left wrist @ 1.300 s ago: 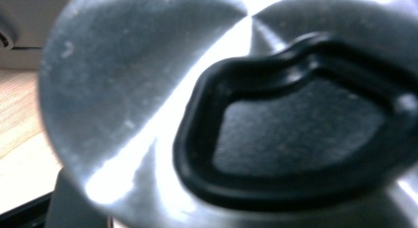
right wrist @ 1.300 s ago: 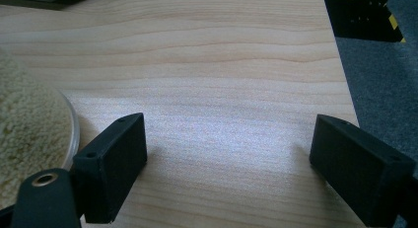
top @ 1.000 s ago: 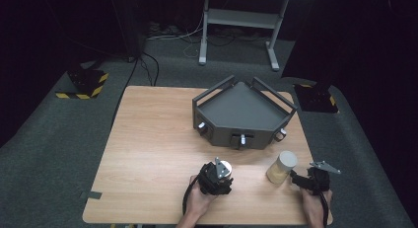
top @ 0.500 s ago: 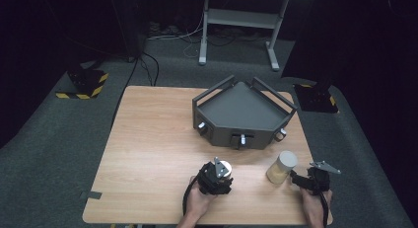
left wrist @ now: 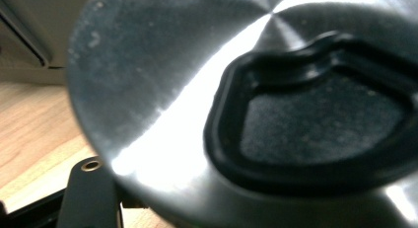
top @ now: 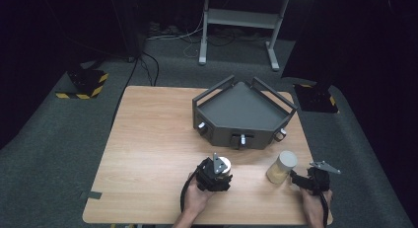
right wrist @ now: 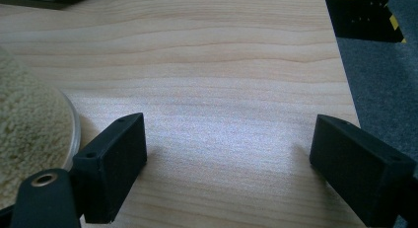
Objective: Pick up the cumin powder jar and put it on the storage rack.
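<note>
Left jaws are clamped down on a round metal lid (left wrist: pixel 162 104). In the left gripper view it sits right up against the camera: brushed steel face with a black rubbery inset (left wrist: pixel 315 124). From the high view I've got the left gripper (top: pixel 215 172) near the front edge of the table (top: pixel 153 139), with the lid's pale disc poking out at its far side. Right jaws are spread wide with nothing between them, just bare wood. The right gripper (top: pixel 297 179) sits just beside the jar (top: pixel 281 167), and in the right gripper view the jar's grainy beige contents (right wrist: pixel 29 134) sit next to one finger, outside the gap.

My read: the lid belongs on that jar, though the jar looks capped with something pale from above, so I can't tell for sure. If I'm capping it, I'd bring the lid over level, inset side down, and centre it over the mouth before letting go. I'd also slide the right gripper around the jar first to hold it steady, since it looks light enough to tip.

Other stuff: the dark grey three-sided tray (top: pixel 241 112) with the little knobs sits behind both hands, well apart from the jar. Nothing is between the lid and the jar, so the path is open. The only thing to mind is the right gripper's own finger crowding the jar.
</note>
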A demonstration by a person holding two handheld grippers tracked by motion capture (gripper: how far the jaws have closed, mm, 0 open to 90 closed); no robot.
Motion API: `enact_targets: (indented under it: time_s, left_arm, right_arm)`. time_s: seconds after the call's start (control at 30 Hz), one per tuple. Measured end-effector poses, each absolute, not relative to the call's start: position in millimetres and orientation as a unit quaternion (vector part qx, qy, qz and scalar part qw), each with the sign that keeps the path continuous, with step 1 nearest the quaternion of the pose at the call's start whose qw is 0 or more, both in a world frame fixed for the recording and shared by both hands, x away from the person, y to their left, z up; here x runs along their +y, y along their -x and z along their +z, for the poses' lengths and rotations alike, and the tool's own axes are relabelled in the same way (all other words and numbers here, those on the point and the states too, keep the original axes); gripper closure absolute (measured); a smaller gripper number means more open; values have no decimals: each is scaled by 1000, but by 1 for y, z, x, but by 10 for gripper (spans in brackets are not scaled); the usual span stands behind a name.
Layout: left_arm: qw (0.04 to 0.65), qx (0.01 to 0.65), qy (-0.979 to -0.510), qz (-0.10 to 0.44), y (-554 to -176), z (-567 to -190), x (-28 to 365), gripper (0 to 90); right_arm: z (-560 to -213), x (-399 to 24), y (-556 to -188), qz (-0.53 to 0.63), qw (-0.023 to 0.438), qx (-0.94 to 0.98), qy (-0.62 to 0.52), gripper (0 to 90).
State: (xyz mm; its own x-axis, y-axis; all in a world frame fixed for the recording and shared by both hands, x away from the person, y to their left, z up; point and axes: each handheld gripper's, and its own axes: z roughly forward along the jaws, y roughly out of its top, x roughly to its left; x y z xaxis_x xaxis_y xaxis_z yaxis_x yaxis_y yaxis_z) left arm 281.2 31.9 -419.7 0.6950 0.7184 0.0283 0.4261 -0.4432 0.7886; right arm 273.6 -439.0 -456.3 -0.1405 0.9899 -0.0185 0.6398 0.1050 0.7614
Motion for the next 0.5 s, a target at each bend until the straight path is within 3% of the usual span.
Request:
enact_targets:
  time_s: [0.5]
  left_arm:
    - [389, 328, -841, 183, -286, -390, 35, 316]
  right_arm:
    - [-456, -439, -274, 312, 282, 689, -590, 137]
